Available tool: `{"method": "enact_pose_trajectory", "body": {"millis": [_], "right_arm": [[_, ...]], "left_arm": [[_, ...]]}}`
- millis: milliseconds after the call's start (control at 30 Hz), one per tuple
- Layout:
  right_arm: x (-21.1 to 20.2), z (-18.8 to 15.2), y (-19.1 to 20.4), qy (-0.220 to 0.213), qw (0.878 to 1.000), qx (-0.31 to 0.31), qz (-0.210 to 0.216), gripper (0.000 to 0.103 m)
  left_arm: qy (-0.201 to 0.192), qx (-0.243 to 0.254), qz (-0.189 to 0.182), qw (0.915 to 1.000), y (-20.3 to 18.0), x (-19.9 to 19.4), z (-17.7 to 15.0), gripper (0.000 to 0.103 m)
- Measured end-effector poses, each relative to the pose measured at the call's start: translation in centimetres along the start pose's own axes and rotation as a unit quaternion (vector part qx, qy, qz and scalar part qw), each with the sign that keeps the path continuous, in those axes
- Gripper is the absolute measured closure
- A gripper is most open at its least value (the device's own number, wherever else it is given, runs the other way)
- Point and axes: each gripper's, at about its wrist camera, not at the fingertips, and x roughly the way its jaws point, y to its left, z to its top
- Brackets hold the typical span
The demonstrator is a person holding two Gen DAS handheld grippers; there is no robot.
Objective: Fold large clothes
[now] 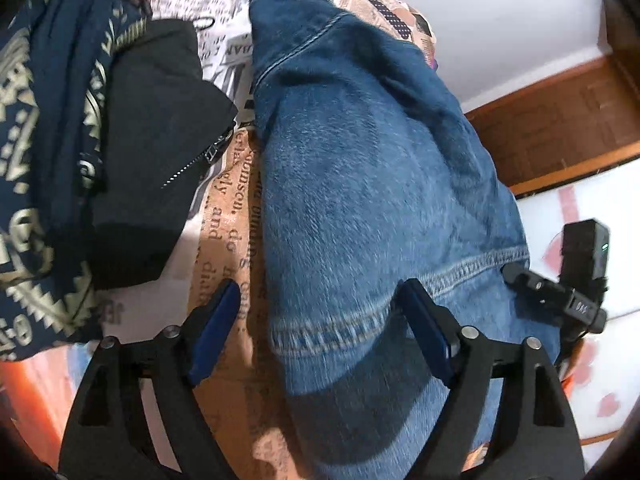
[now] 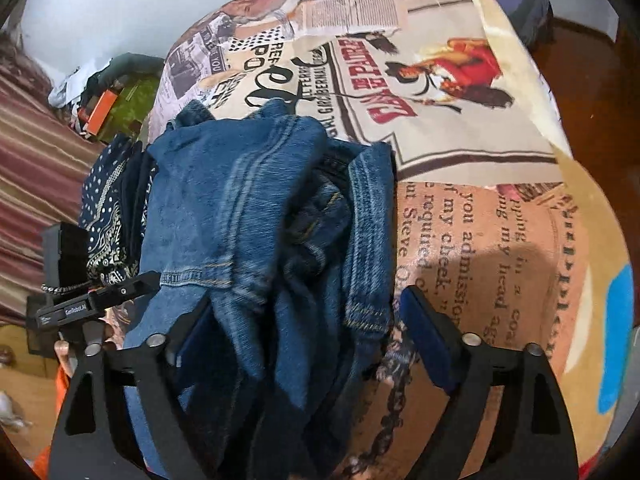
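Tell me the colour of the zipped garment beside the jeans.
Black, best seen in the left wrist view.

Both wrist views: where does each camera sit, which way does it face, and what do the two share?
Left wrist: on the left hand-held gripper, looking forward and down along its open fingers at the jeans on the printed bedspread; black garment and patterned cloth to the left; the other rig shows at right.
Right wrist: on the right hand-held gripper, fingers open, looking down at the jeans; a fingertip shows bottom-left.
Shared: jeans, bedspread, patterned cloth.
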Motion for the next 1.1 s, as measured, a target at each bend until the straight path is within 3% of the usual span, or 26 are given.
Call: {"method": "enact_pose_trajectory", "body": {"millis": [67, 333, 367, 500, 767, 933, 1100], "right_arm": [[0.3, 0.3, -0.2, 0.004, 1.000, 0.006, 0.014, 0.008], [0.7, 1.0, 0.5, 0.011, 1.000, -0.012, 0.017, 0.005], [0.6, 1.0, 0.6, 0.009, 1.000, -0.012, 0.019, 0.008], [0.5, 0.7, 0.7, 0.010, 1.000, -0.008, 0.025, 0.020], [-0.7, 0.3, 1.6, 0.016, 0.999, 0.005, 0.031, 0.060], [-2.6, 0.5, 4.1, 0.003, 0.999, -0.014, 0.032, 0.071], [-3.9, 0.7, 7.9, -0.013, 0.998, -0.053, 0.031, 0.074]], "left_arm": [[0.000, -0.012, -0.009, 0.9999, 0.3, 0.4, 0.4, 0.020], [-0.004, 0.013, 0.006, 0.9999, -2.2, 1.2, 0.6, 0.017], [-0.002, 0.017, 0.000, 0.9999, -2.6, 1.2, 0.5, 0.024], [-0.005, 0.023, 0.004, 0.9997, -3.8, 0.9, 0.3, 0.031], [-0.011, 0.030, 0.003, 0.9995, -5.5, -1.8, -0.4, 0.066], [-0.037, 0.062, 0.005, 0.9974, -7.9, -5.8, -1.2, 0.071], [-0.093, 0.113, 0.017, 0.9892, -10.8, -12.0, -1.7, 0.073]]}}
